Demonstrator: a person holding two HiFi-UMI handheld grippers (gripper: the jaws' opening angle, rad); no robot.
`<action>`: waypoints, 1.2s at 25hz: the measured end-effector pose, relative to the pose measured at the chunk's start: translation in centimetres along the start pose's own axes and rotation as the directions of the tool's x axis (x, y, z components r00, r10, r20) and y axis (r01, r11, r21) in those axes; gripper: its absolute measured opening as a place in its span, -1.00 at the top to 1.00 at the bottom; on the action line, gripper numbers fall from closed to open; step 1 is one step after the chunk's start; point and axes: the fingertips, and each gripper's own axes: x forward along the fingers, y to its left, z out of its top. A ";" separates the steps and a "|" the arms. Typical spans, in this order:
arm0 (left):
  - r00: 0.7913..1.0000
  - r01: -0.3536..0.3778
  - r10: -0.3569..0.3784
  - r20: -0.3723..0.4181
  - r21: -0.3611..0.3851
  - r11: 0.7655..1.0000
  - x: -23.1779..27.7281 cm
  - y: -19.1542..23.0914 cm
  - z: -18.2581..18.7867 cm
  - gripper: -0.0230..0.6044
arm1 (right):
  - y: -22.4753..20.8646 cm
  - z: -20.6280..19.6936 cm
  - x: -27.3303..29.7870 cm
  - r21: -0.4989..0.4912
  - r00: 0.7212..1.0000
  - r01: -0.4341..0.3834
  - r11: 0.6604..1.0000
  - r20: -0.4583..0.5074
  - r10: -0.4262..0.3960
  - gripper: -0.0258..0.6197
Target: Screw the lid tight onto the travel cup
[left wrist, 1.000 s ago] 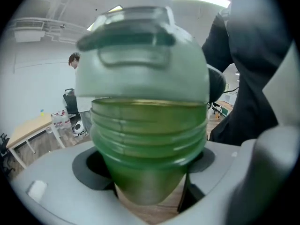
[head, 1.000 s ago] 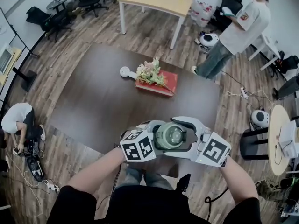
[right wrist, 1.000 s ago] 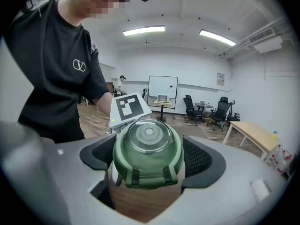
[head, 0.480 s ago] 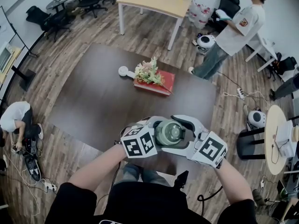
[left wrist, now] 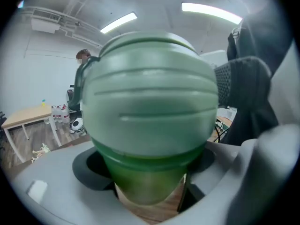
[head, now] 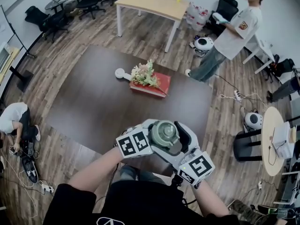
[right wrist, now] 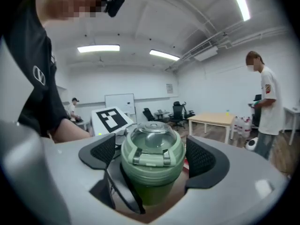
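Travel cup of translucent green plastic (left wrist: pixel 149 191) stands upright in my left tongs (left wrist: pixel 150 175) — their two dark pads (left wrist: pixel 91 172) are closed on its lower body. It is held up in the air in front of me, over the near edge of the dark brown table (head: pixel 93 102). Its pale green domed lid (right wrist: pixel 151 149) has a clear cap, and its flip clasp faces my right tongs (right wrist: pixel 151 159). The lid sits on top of the cup and looks level.

My right tongs come at the lid from the side opposite the left ones, so the two pairs meet around the cup. Their jaws have just been opening a little and now stand wide. The lid is between the two ribbed black pads (right wrist: pixel 202 159), with a sliver of gap showing at one pad. At the other, pad and lid are so close that I cannot tell whether they touch.

Past both tongs, well away across the table, a red book (head: pixel 159 86) lies flat with a bunch of pale flowers (head: pixel 143 74) on it. Just beside it — on its left — is a small white round object (head: pixel 119 72).
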 end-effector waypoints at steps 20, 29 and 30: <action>1.000 -0.003 0.004 -0.018 0.049 0.999 -1.9 -0.2 3.8 -0.36 | -0.1 3.4 -2.6 -0.145 0.990 -0.129 0.981 0.031 0.134 -0.28; 1.000 -0.020 0.020 -0.007 -0.005 1.000 -1.6 0.3 2.9 -0.36 | -0.2 2.7 -2.0 0.033 0.968 0.241 0.970 0.060 -0.243 -0.29; 1.000 -0.011 0.011 0.001 -0.014 1.000 -1.8 0.4 3.0 -0.36 | -0.1 3.1 -2.3 0.039 0.980 0.181 0.983 0.082 -0.184 -0.29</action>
